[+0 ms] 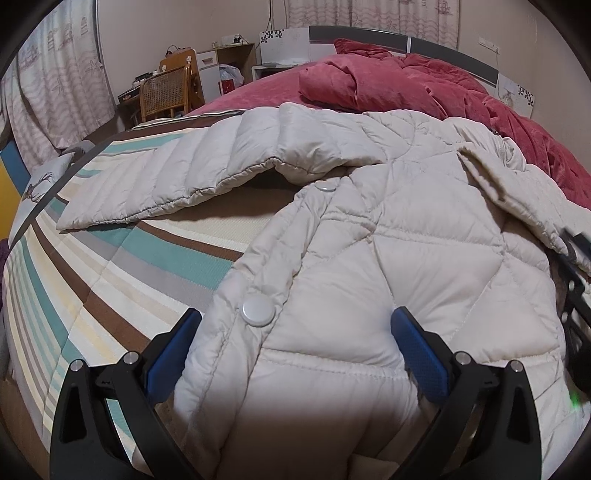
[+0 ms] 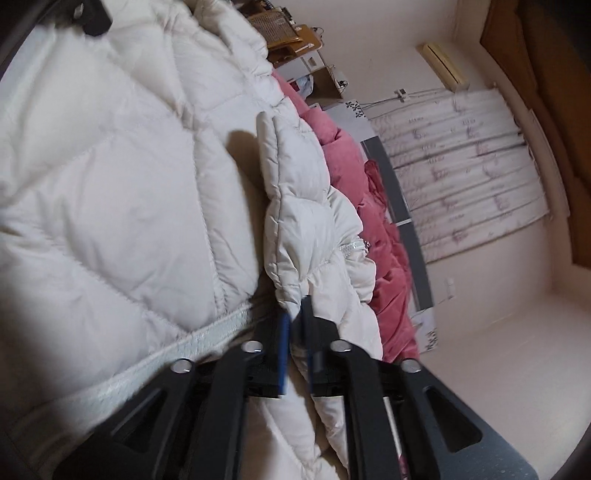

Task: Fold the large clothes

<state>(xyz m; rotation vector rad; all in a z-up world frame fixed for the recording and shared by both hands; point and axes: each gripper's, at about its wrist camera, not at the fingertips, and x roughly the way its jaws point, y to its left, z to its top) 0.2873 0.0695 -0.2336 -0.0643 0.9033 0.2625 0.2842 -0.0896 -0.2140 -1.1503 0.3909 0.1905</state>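
A cream quilted down jacket [image 1: 388, 229] lies on the bed, its front fastened with silver snaps [image 1: 257, 311]. One sleeve [image 1: 177, 173] stretches out to the left over the striped bedspread [image 1: 110, 266]. My left gripper [image 1: 295, 317] is open, its blue pads wide apart on either side of the jacket's lower front. In the right wrist view the jacket [image 2: 110, 177] fills the left half. My right gripper [image 2: 295, 317] is shut on a puffy fold of the jacket near its zipper edge [image 2: 207, 339], and the view is tilted.
A rumpled red blanket [image 1: 424, 81] lies at the head of the bed, against a grey headboard [image 1: 369, 35]. A wicker chair [image 1: 162, 92] and a cluttered desk [image 1: 221, 55] stand beyond the bed's far left side. Patterned curtains [image 2: 461, 166] cover the wall.
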